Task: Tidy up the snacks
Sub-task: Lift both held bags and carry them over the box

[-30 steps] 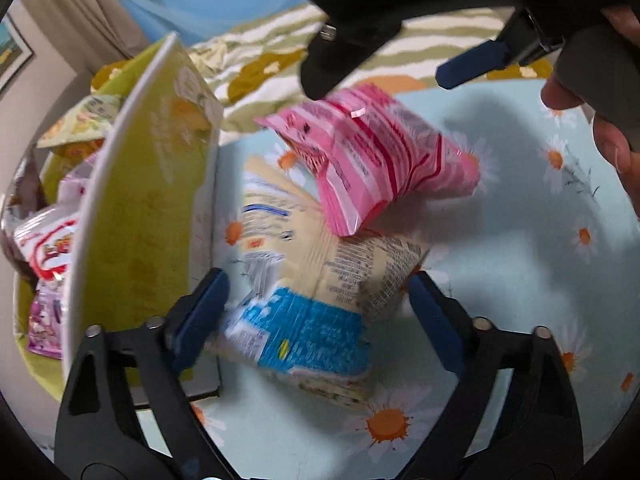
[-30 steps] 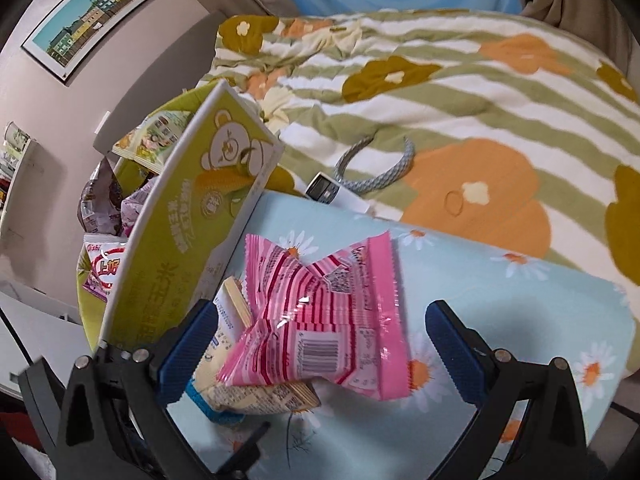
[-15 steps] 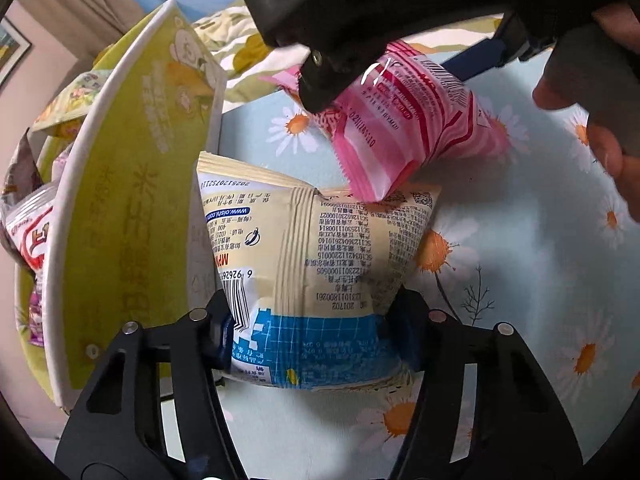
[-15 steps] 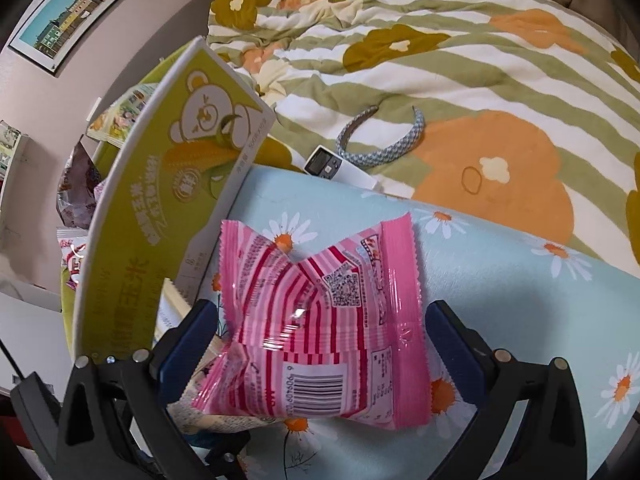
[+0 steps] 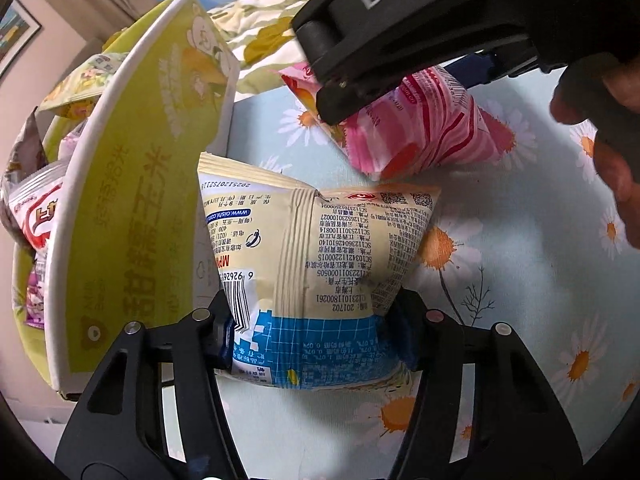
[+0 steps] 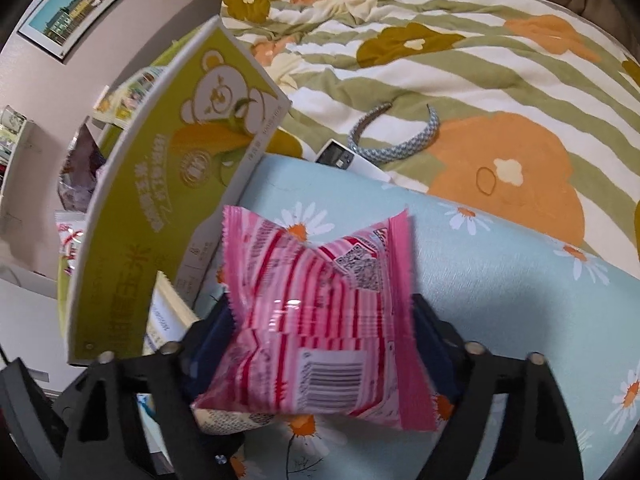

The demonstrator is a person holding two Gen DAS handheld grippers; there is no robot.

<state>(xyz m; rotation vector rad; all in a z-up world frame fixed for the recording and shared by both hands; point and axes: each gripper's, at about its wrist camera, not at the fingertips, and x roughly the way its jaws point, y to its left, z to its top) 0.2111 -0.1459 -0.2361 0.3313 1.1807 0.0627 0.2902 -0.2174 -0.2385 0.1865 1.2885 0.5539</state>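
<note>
My left gripper is shut on a cream and blue snack bag, pinching its lower end above the daisy-print table. My right gripper is shut on a pink striped snack bag; this bag also shows in the left wrist view, just beyond the cream bag, under the right gripper's black body. A yellow-green carton with a bear print stands open at the left, and its flap leans beside both bags. Several snack packs lie inside it.
A bed with a striped flowered blanket lies past the table's far edge. A blue hairband and a small white device rest on it. A framed picture hangs on the wall at the left.
Both grippers closed on their bags: the left on the cream and blue bag first, then the right on the pink bag. The left gripper has lifted its bag upright.
</note>
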